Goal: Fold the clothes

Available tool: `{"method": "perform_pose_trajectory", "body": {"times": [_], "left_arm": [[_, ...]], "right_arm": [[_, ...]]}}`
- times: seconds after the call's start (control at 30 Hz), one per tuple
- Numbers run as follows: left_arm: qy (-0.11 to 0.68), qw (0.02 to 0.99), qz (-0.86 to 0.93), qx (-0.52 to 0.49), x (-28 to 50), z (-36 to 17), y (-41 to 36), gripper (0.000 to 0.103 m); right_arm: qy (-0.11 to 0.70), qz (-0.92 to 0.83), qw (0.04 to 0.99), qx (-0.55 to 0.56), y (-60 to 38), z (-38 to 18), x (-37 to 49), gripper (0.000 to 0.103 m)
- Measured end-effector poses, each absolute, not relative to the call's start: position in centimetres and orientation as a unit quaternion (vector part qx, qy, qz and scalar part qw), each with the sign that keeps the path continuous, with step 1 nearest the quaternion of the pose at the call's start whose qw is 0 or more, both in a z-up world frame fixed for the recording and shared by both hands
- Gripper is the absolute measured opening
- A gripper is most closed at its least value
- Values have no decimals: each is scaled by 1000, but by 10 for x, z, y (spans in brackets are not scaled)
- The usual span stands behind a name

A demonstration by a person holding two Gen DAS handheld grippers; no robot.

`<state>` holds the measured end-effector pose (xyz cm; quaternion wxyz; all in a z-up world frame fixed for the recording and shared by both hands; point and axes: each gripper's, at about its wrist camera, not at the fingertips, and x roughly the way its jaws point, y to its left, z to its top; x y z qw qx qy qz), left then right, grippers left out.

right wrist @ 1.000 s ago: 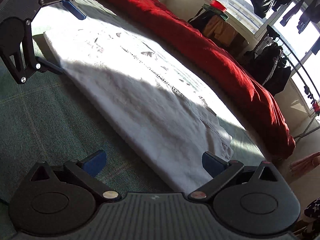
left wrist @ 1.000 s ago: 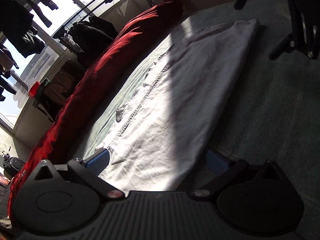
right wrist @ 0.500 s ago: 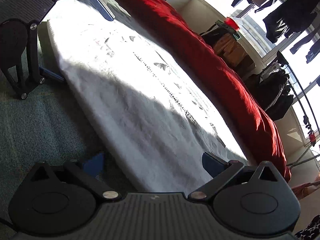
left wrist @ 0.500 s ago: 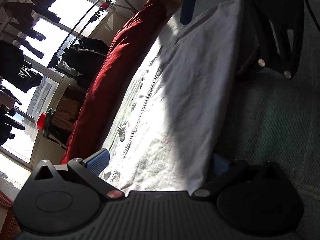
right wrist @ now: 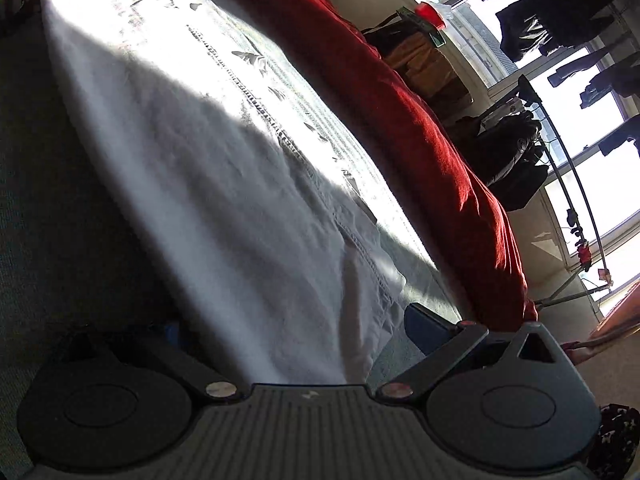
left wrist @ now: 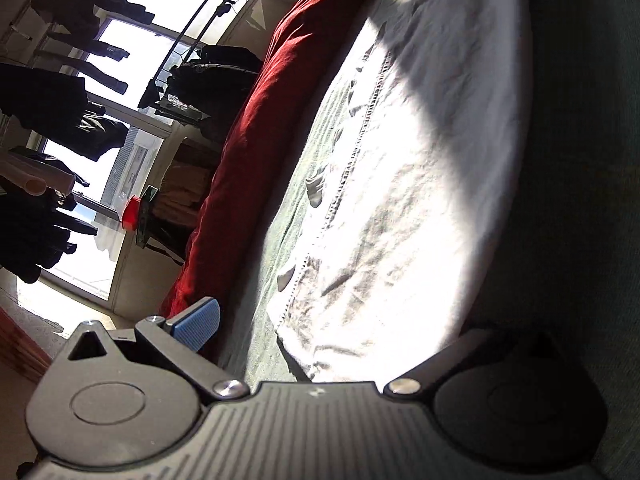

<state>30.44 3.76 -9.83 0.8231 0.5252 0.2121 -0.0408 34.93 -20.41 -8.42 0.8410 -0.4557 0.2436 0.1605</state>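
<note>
A green bed cover [left wrist: 580,160] is seen filling the right of the left wrist view, with a red duvet [left wrist: 256,120] bunched along its far edge and dark clothes hung at the window [left wrist: 60,92] in the upper left. The white garment [left wrist: 400,208] is laid flat across the centre. The left gripper [left wrist: 332,332] and right gripper [right wrist: 292,328] are spread wide, each straddling one end of the garment. No readable writing is shown.

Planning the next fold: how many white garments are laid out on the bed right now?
1. A single white garment lies flat on the green bedspread, beside the red duvet. Anything beneath it would be hidden.
</note>
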Motion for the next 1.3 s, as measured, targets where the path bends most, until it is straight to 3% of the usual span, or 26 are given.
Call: {"method": "perform_pose_trajectory", "body": {"times": [0.33, 0.57, 0.73, 0.83, 0.97, 1.3], "left_arm": [[176, 817, -71, 544, 335, -100, -14, 103], [200, 825, -66, 525, 330, -99, 30, 103], [198, 819, -66, 534, 340, -101, 20, 102], [201, 820, -74, 531, 343, -101, 17, 94], [209, 820, -83, 526, 336, -102, 19, 73], [221, 827, -88, 510, 355, -102, 15, 70]], "right_arm": [[169, 173, 842, -483, -159, -93, 352, 103], [191, 151, 841, -483, -202, -92, 361, 103], [189, 142, 843, -484, -206, -92, 369, 103], [169, 144, 836, -502, -190, -95, 367, 101], [170, 160, 831, -505, -187, -95, 362, 88], [195, 177, 838, -477, -181, -96, 385, 84]]}}
